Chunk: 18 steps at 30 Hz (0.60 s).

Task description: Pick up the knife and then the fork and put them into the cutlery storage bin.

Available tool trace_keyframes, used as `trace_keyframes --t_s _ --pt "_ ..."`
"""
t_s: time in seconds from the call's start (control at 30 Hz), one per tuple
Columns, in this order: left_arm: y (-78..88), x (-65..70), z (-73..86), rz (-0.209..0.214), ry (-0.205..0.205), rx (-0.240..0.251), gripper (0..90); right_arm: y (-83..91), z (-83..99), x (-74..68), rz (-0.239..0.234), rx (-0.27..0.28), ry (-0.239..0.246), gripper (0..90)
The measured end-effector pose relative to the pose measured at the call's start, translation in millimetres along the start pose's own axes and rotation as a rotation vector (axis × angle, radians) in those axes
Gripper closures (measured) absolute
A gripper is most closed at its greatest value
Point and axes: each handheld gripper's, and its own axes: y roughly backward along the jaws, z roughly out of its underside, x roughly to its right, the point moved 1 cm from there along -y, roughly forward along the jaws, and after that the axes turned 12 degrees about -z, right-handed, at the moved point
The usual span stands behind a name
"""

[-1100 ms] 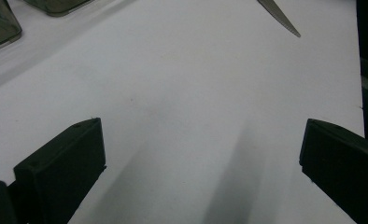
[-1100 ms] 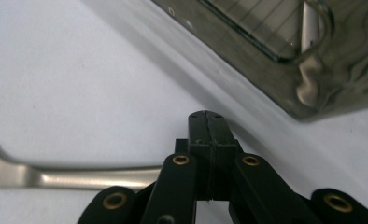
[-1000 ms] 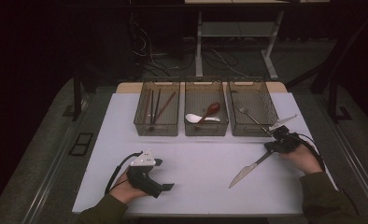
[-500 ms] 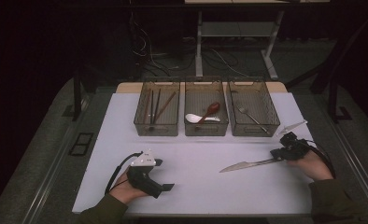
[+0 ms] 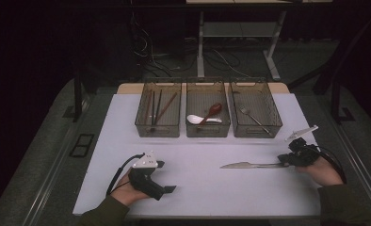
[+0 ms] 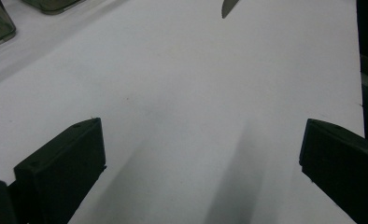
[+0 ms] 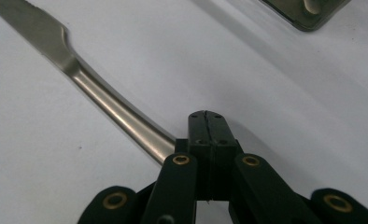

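**Knife swung flat across the white surface**

Since a second ago, our right tool [image 5: 287, 161] has shifted toward the right edge and the knife [image 5: 249, 165] has swung from a diagonal to lie nearly level across the surface [image 5: 197, 188], blade tip pointing toward our left side. We have the right tool clenched on the end of the knife's handle; in the right gripper view the two black jaws meet with the handle [image 7: 126, 122] running out from beside them.

We see a plain, one-piece table knife of polished silver metal: a slim rounded handle with a bright highlight along it, a curved shoulder, then a broader, duller blade with fine serrations near the edge. It sits in front of the three tinted bins [image 5: 207, 113], well apart from them.

Our left tool [image 5: 167, 189] rests low over the surface with its jaws spread wide and nothing between them; the knife's tip [image 6: 229, 7] shows far ahead of it.
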Motion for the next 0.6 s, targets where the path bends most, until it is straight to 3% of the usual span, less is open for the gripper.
trace_keyframes --t_s 0.3,0.6 --pt "0.5 0.2 -0.1 0.003 0.001 0.003 0.0 -0.5 2.1 -1.6 -0.002 -0.049 0.018 89.7" --pt "0.5 0.2 -0.1 0.004 0.001 0.003 0.0 4.1 13.4 -22.4 -0.094 -0.14 0.092 89.6"
